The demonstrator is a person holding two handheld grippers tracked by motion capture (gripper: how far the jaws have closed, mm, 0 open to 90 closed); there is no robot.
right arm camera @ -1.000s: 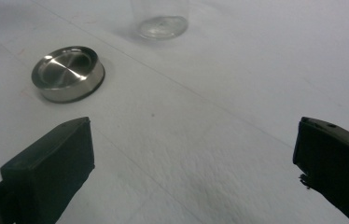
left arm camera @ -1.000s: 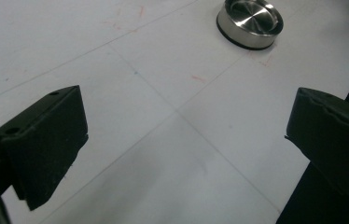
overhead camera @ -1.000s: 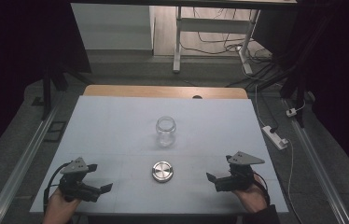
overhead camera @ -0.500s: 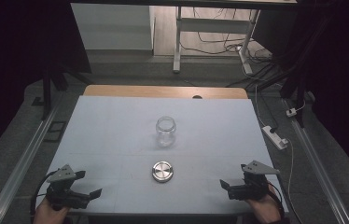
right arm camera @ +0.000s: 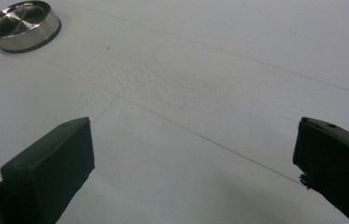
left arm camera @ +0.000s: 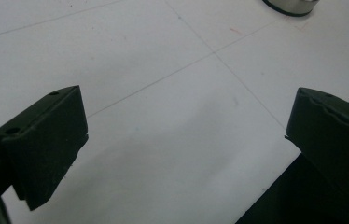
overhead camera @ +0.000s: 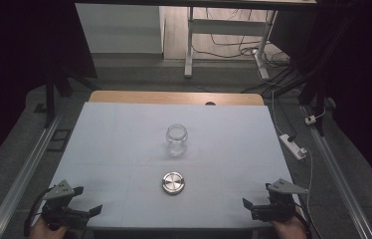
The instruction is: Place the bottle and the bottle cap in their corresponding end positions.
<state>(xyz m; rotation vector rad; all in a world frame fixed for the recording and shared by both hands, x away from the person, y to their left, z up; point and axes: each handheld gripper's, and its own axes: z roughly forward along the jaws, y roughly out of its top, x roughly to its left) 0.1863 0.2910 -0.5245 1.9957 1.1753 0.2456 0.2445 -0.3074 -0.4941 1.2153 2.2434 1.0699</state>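
A clear glass jar (overhead camera: pixel 177 139) stands upright and lidless at the middle of the white table (overhead camera: pixel 124 144). Its round metal lid (overhead camera: pixel 173 182) lies flat on the table nearer the front, also seen as the metal lid (right arm camera: pixel 23 24) and the lid's edge (left arm camera: pixel 291 5). My left gripper (overhead camera: pixel 90 212) rests at the front left corner, open, jaws wide with nothing between them. At the front right corner my right gripper (overhead camera: pixel 247 206) is open too, empty, low over the table (right arm camera: pixel 200 93). Both are far from the jar and lid.
The table's front edge (left arm camera: pixel 275 186) runs just under the left gripper. A wooden strip (overhead camera: pixel 174 97) borders the far edge. A power strip (overhead camera: pixel 293 146) and cables lie on the floor right of the table. Metal rails (overhead camera: pixel 20 179) flank both sides.
Both grippers have drawn back toward the front edge and outward to the corners. The jar and lid have not moved.
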